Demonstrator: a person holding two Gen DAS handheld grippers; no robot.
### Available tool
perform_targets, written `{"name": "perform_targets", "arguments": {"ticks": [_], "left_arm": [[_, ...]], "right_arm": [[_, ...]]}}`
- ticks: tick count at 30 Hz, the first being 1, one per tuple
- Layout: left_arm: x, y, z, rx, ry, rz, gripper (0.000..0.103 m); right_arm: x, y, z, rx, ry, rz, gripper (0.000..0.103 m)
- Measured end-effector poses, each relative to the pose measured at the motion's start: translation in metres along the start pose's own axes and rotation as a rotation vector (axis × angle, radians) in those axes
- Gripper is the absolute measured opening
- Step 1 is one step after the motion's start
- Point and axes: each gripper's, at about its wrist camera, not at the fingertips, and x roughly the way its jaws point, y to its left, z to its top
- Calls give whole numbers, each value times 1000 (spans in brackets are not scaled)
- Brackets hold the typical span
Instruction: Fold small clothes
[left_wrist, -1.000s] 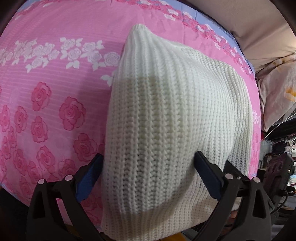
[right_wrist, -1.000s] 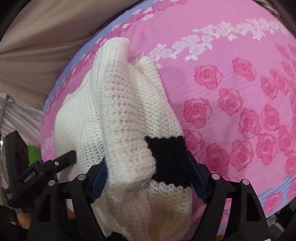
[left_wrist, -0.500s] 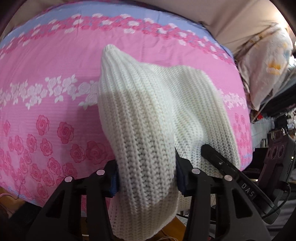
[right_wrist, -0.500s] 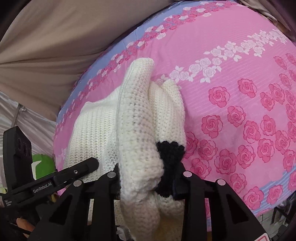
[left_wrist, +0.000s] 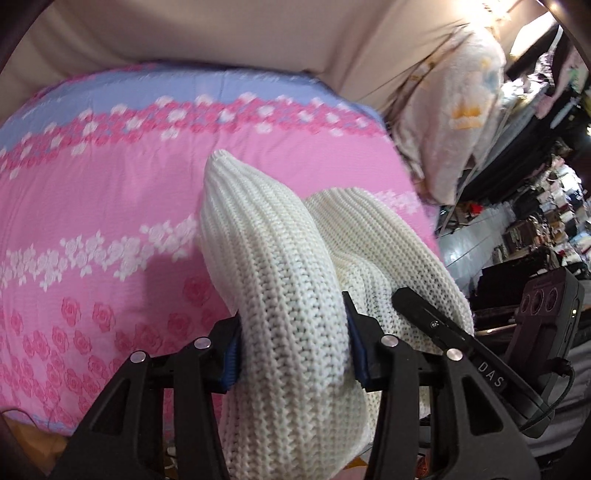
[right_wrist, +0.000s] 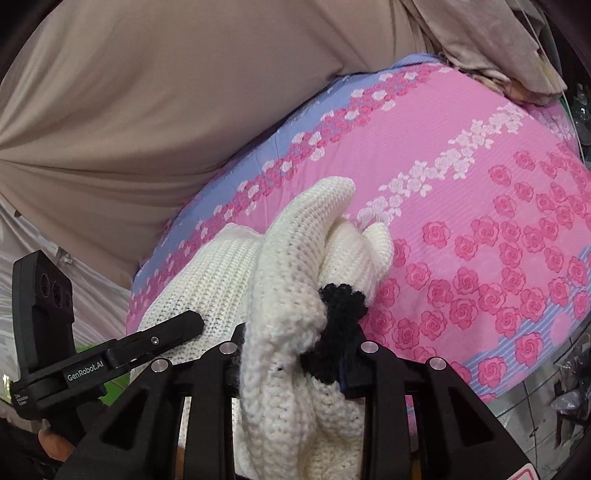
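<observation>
Now both are clamped — left gripper (left_wrist: 291, 345) grasping a bunched sweater (left_wrist: 280, 266) edge, right gripper (right_wrist: 295, 354) closing on the black-trimmed end, where a second ago jaws gaped. Sweater's lifted off the bedspread (left_wrist: 92, 206) ahead — fold begins.

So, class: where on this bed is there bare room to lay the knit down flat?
Free: the pink floral bedspread left of the white knit sweater, up to the blue band near the beige wall. Crowded: the right edge, by the hanging pale fleece and clutter.
</observation>
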Motion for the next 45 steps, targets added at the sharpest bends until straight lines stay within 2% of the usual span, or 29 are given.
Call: {"name": "perform_targets", "arguments": {"ticks": [3,6,9,12,13,14,16,18,20,23,25,26,28,30,33,37,40,43,45], "left_arm": [[-27,-16,13,49,-81,-39,44],[-62,-23,23,88,-178,-84,44],[-94,-22,28,115,-252,-131,42],[-126,-12,30,162,-365,-91,23],[-132,-6,31,179,-389,-36,26],[-130,5,34,179,-381,46,26],[-115,38,36,127,-299,115,25],[-92,87,28,23,-203,151,26],[-73,135,11,-69,-132,238,26],[-57,181,-13,-161,-63,318,29],[-54,192,-23,-182,-53,293,41],[-51,192,-26,-166,-47,255,46],[-48,185,-32,-88,-29,196,66],[-35,169,-38,41,-5,195,77],[-17,156,-44,145,20,263,77],[-25,169,-41,106,2,229,77],[-36,188,-39,87,-6,257,77],[-39,194,-35,79,-15,202,77],[-39,183,-31,119,-34,133,81]], "right_arm": [[-26,11,14,-23,-80,11,27],[-54,35,29,-84,-182,56,24],[-75,79,38,-198,-277,106,24],[-77,128,44,-337,-336,114,24],[-71,141,45,-362,-340,122,24],[-61,150,47,-379,-330,132,24],[-27,158,45,-392,-287,92,24],[24,142,33,-332,-141,61,23],[64,114,10,-227,-5,68,23],[99,86,-24,-132,118,46,22],[105,88,-29,-113,138,39,22],[104,92,-26,-116,133,41,22],[104,104,-13,-130,116,39,22],[104,114,1,-116,93,59,22],[103,120,22,-56,47,104,22],[132,156,46,-64,114,141,22],[150,201,43,-96,145,229,22],[158,224,31,-83,140,301,22],[167,224,24,-86,143,290,22]]}}
